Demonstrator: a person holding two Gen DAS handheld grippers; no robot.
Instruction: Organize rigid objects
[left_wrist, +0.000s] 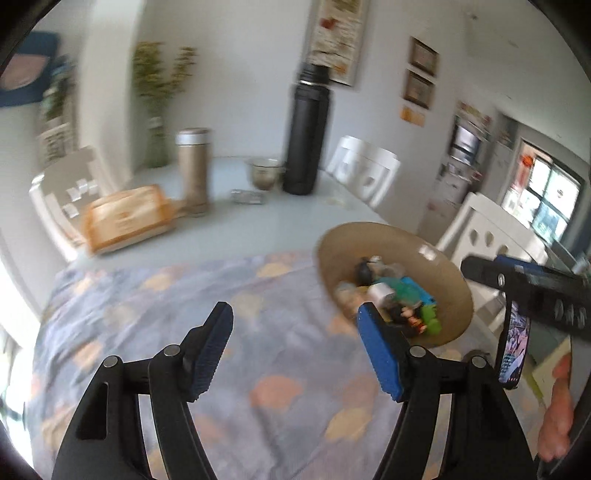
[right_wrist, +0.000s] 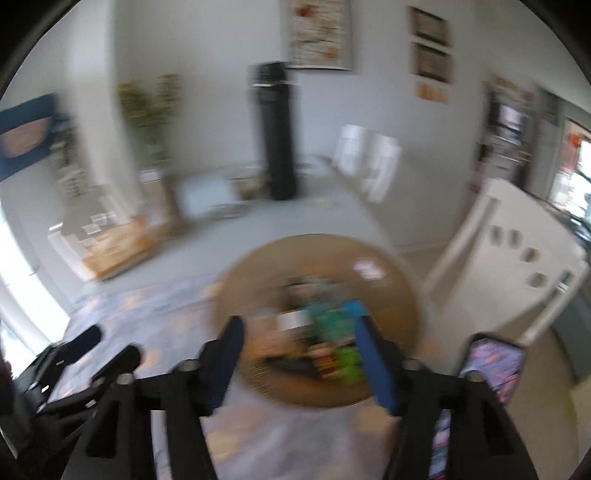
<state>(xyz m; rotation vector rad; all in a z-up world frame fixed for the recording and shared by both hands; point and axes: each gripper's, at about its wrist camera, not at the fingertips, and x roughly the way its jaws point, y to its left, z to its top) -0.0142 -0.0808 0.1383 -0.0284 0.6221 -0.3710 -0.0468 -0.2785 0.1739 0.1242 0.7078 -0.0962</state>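
Observation:
A tan bowl (left_wrist: 436, 266) stands on the patterned cloth at the right and holds several small toys (left_wrist: 402, 299) in green, blue, white and black. My left gripper (left_wrist: 295, 317) is open and empty above the cloth, left of the bowl. In the blurred right wrist view my right gripper (right_wrist: 299, 325) is open and empty above the near side of the bowl (right_wrist: 255, 280), with the toys (right_wrist: 332, 332) between its fingers' line of sight. The right gripper's body shows in the left wrist view (left_wrist: 532, 288).
A tall black flask (left_wrist: 306, 136), a beige thermos (left_wrist: 192, 170), a metal cup (left_wrist: 264, 171), a small foil packet (left_wrist: 248, 196) and an orange box (left_wrist: 127, 218) stand on the far grey table. White chairs (left_wrist: 369, 170) flank the right side. A vase of plants (left_wrist: 157, 110) stands at the back.

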